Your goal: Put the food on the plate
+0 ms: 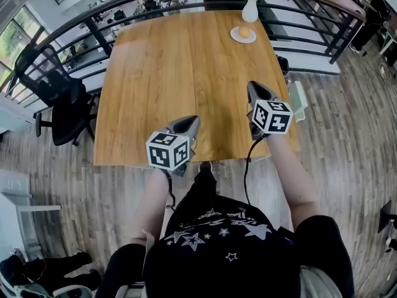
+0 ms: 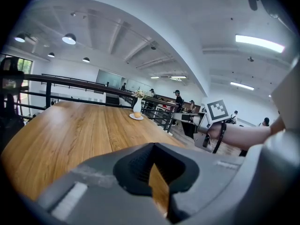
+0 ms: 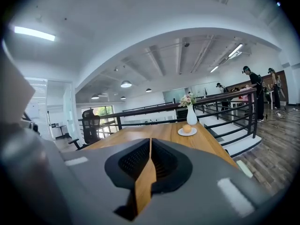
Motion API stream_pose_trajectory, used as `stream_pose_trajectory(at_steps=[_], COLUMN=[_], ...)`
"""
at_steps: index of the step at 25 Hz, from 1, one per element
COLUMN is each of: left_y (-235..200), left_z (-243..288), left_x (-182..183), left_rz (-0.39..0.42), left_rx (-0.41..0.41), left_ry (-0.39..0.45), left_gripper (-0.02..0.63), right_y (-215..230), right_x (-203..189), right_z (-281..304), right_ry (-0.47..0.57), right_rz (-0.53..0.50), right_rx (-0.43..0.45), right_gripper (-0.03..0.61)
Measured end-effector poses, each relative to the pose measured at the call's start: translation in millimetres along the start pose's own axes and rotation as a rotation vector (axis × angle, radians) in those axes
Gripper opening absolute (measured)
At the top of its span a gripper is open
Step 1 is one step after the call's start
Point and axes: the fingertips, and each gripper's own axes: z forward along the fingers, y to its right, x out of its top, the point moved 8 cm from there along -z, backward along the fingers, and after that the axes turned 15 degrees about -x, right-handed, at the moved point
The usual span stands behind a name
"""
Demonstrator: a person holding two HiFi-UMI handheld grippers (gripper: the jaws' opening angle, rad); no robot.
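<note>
A round orange food [image 1: 244, 32] lies on a small white plate [image 1: 234, 36] at the table's far right, beside a white vase [image 1: 249, 9] of flowers. Both grippers hover over the near edge of the wooden table [image 1: 180, 73], far from the plate. My left gripper [image 1: 186, 125] has its jaws together with nothing between them, and its own view shows the same at the left gripper [image 2: 152, 148]. My right gripper [image 1: 258, 92] is also shut and empty. In the right gripper view the right gripper [image 3: 150, 143] points toward the food [image 3: 187, 128] and plate [image 3: 181, 133].
A dark railing [image 1: 93, 18] runs round the table's far and left sides. A black office chair [image 1: 59, 104] stands at the left. A pale seat [image 1: 299, 101] sits by the table's right edge. People stand in the distance beyond the railing.
</note>
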Motion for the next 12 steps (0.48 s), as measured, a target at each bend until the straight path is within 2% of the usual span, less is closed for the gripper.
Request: stream_pose_trajectory(at_steps=[7,12], left_y=[20,15], left_z=[-35,-42], left_x=[-43,-46], left_rz=[-0.067,-0.082], left_rx=[0.045,0.062], left_ry=[-0.006,-0.008], left_gripper=[-0.002,-0.002], right_y=[-29,-44], right_x=[-23,-25], right_z=[-38,-49], right_ry=[0.020,0.054], right_rz=[-0.044,-0.108], right_rx=[0.079,0.109], right_gripper=[0.003,0.003])
